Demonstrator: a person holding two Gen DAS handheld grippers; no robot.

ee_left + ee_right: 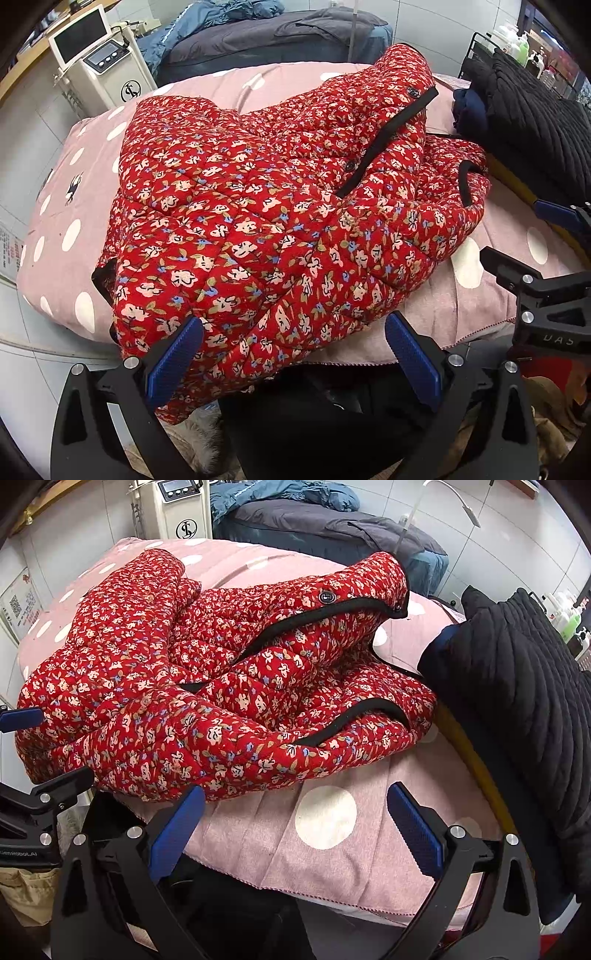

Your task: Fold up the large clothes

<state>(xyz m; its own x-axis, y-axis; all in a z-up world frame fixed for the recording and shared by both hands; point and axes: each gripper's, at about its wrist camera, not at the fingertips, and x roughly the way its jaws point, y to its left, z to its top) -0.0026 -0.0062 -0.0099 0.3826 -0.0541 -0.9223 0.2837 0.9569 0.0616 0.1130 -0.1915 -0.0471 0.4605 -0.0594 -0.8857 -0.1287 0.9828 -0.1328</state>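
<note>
One quilted red floral jacket (258, 206) is lying rumpled on a pink polka-dot bed (325, 834). The left gripper (293, 350) and right gripper (295, 823) are hovering at the jacket's near edge, jaws open.

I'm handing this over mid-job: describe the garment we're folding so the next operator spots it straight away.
Find the pink bed cover with white polka dots that fills the middle of both views. Lying crumpled on it is the quilted red jacket, with a small floral print, black edge trim and dark buttons. The stacked clothes to its right are plain black and navy, so it is the only red, patterned piece.
</note>
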